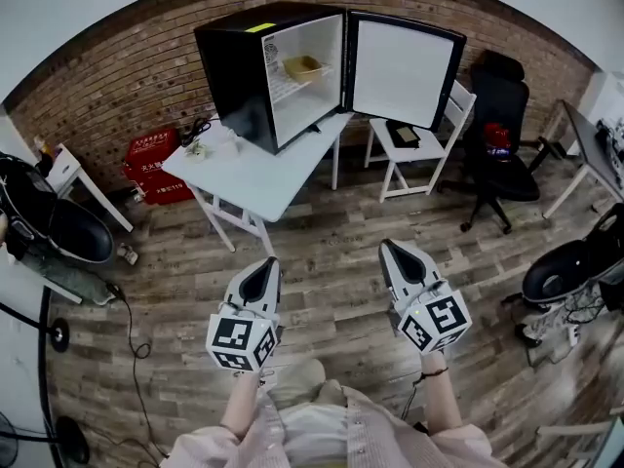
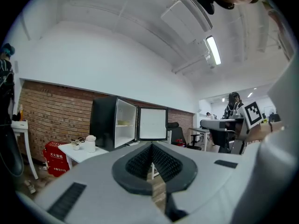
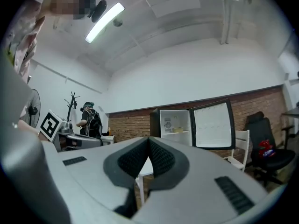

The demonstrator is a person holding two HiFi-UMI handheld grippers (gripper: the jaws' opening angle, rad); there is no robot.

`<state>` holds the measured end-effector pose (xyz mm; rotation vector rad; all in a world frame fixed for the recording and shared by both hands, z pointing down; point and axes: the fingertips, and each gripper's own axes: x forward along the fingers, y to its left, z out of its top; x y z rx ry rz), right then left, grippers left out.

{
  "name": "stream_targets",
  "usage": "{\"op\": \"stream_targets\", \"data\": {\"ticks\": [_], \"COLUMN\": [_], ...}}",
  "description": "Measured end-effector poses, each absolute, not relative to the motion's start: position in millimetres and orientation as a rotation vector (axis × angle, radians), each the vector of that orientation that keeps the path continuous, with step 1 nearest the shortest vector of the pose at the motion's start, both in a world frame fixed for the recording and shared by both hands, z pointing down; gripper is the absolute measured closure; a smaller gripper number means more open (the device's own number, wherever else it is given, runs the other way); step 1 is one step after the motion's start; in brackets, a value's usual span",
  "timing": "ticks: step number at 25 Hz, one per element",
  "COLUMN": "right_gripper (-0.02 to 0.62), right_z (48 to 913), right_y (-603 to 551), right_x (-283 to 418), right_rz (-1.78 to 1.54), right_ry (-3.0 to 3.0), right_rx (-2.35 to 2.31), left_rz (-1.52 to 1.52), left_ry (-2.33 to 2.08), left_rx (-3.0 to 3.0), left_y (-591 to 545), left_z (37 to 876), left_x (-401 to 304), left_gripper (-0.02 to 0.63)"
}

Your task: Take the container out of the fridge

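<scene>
A black mini fridge (image 1: 263, 66) stands on a white table (image 1: 263, 178) with its door (image 1: 405, 71) swung open to the right. A shallow yellowish container (image 1: 304, 66) rests on the upper shelf inside. The left gripper view shows the container (image 2: 124, 122) small and far off, as does the right gripper view, where the container (image 3: 179, 130) sits in the lit fridge (image 3: 175, 122). My left gripper (image 1: 269, 261) and right gripper (image 1: 390, 247) hover side by side over the wooden floor, well short of the table. Both are shut with nothing between the pads.
A white folding chair (image 1: 414, 144) stands just right of the table, with a black office chair (image 1: 497, 135) beyond it. Small items (image 1: 200, 144) sit on the table's left end. A red box (image 1: 156, 164) lies by the brick wall. A person (image 3: 88, 120) stands far off.
</scene>
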<state>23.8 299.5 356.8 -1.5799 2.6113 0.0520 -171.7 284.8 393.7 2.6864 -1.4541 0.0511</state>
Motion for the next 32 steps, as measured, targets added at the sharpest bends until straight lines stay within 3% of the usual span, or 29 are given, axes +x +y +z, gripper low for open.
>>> {"op": "stream_targets", "data": {"ticks": [4, 14, 23, 32], "right_gripper": [0.586, 0.494, 0.380, 0.365], "right_z": [356, 366, 377, 382], "right_y": [288, 256, 200, 125], "right_x": [32, 49, 59, 70], "right_rz": [0.053, 0.019, -0.022, -0.062], "right_ry": [2.579, 2.524, 2.518, 2.553], "right_rx": [-1.607, -1.642, -1.656, -1.634], "left_rz": [0.038, 0.050, 0.063, 0.077], "left_ry": [-1.470, -1.478, -1.464, -1.451], "left_rx": [2.676, 2.665, 2.629, 2.603], "left_y": [279, 255, 200, 126], "left_z": [392, 401, 414, 420], "left_x": [-173, -161, -146, -130], "left_gripper": [0.615, 0.615, 0.615, 0.615]}}
